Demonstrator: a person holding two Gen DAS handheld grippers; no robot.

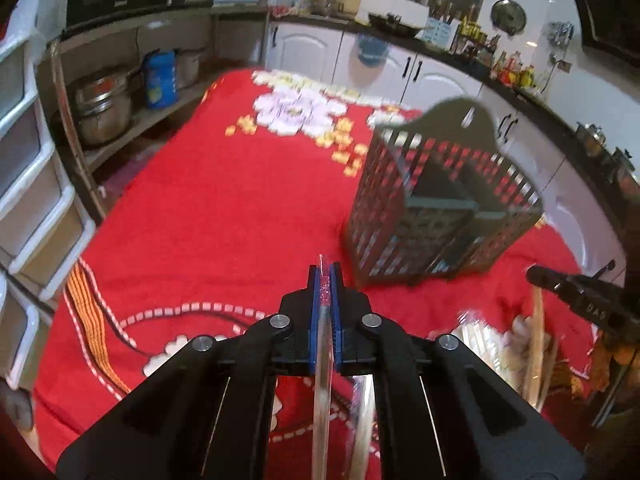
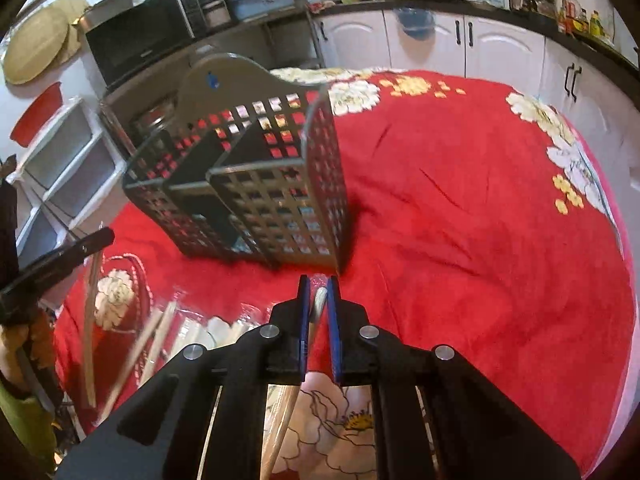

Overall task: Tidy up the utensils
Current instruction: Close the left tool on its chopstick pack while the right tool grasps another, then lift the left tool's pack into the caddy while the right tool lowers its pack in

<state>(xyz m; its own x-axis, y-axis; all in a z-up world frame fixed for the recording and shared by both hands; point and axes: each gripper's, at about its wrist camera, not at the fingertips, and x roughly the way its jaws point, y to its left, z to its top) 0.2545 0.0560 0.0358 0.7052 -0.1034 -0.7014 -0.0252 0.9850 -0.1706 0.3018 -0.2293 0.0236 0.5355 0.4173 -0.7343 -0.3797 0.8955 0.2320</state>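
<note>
My left gripper (image 1: 325,280) is shut on a thin clear utensil (image 1: 322,380) that runs back between its blue pads, above the red cloth. The grey slotted utensil holder (image 1: 440,200) stands ahead to the right, and its compartments look empty. My right gripper (image 2: 318,292) is shut on a pale wooden stick (image 2: 318,306), just in front of the holder (image 2: 240,184). A blurred pile of loose utensils (image 2: 172,336) lies between the two grippers, also in the left wrist view (image 1: 480,340). Each view shows the other gripper at its edge: right gripper (image 1: 536,276), left gripper (image 2: 104,236).
A red floral cloth (image 2: 460,220) covers the table. White plastic drawers (image 1: 28,184) stand at the left, with a pot (image 1: 104,108) and a blue container (image 1: 160,80) on a low shelf. White cabinets (image 2: 500,48) and a cluttered counter line the back.
</note>
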